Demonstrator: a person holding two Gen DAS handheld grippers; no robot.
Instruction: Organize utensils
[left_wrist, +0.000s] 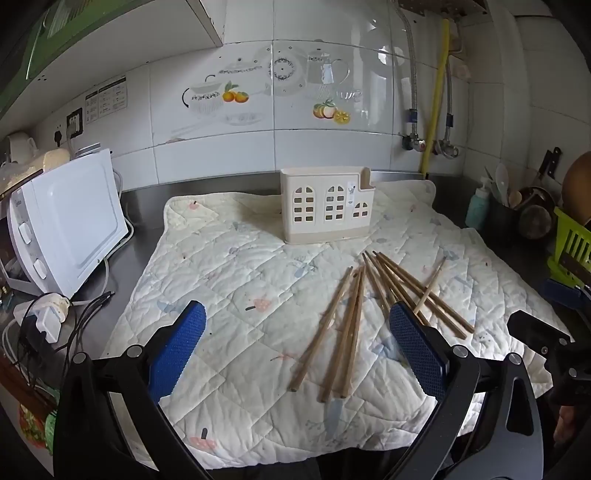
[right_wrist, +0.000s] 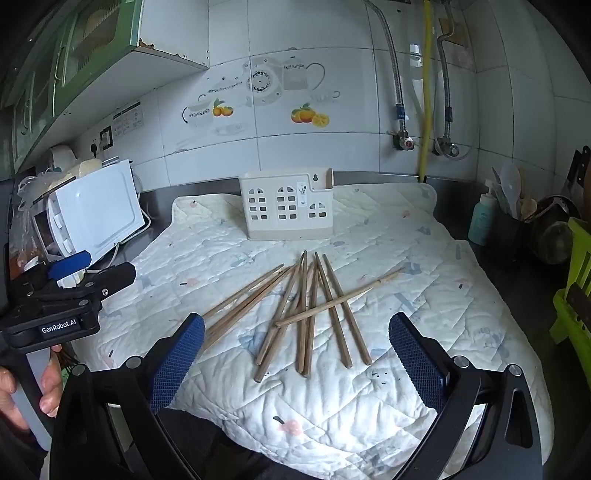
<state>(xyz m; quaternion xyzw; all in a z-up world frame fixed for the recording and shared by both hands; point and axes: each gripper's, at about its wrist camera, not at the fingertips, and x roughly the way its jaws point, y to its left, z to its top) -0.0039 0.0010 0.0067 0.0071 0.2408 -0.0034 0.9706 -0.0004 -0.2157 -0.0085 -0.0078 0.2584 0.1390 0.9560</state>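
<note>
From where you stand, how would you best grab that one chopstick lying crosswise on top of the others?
Probably at its far, raised end, from above, with the right gripper. The crosswise chopstick lies on top of the pile, and that end sticks out clear over the quilt.

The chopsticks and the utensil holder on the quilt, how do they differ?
The chopsticks are brown wood; the utensil holder is cream plastic. The chopsticks lie flat in a loose, crossing pile; the utensil holder stands upright. The chopsticks lie nearer the cameras, the utensil holder nearer the tiled wall. Both rest on the quilt, untouched by either tool.
</note>
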